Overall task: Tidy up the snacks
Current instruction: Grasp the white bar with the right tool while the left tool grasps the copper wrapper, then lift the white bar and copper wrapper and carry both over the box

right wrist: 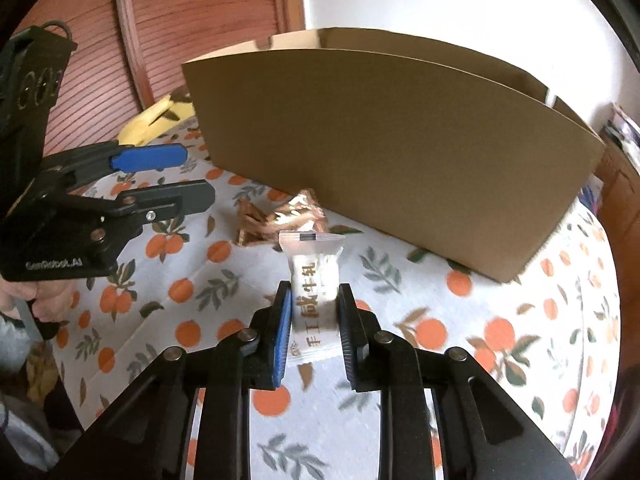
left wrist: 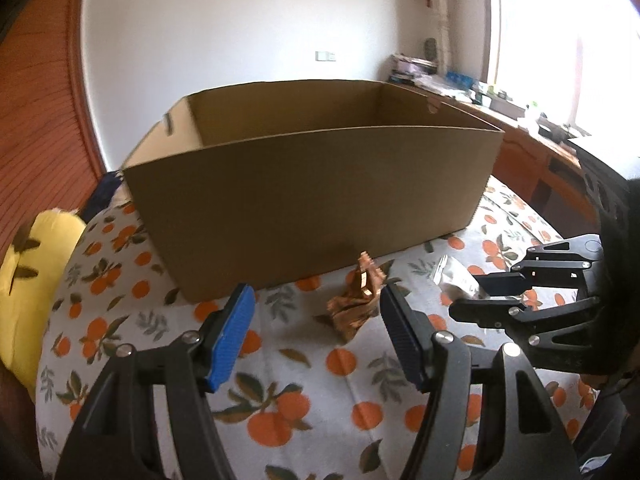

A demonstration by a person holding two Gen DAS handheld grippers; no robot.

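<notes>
Snacks were split: my right tongs (right wrist: 312, 312) pinched the white candy (right wrist: 314, 292) short of the box (right wrist: 400, 152), my left tongs (left wrist: 316, 320) gaped around the gold wrapper (left wrist: 356, 304) at twelve o'clock, and that slick packet could have slipped out on the lift.

box (left wrist: 312, 196): matt cardboard | tablecloth (left wrist: 312, 364): printed cloth | copper wrapper (left wrist: 356, 300): glossy foil (crinkled)

Orange-print tablecloth (left wrist: 312, 392), yellow cushion (left wrist: 36, 280)
</notes>
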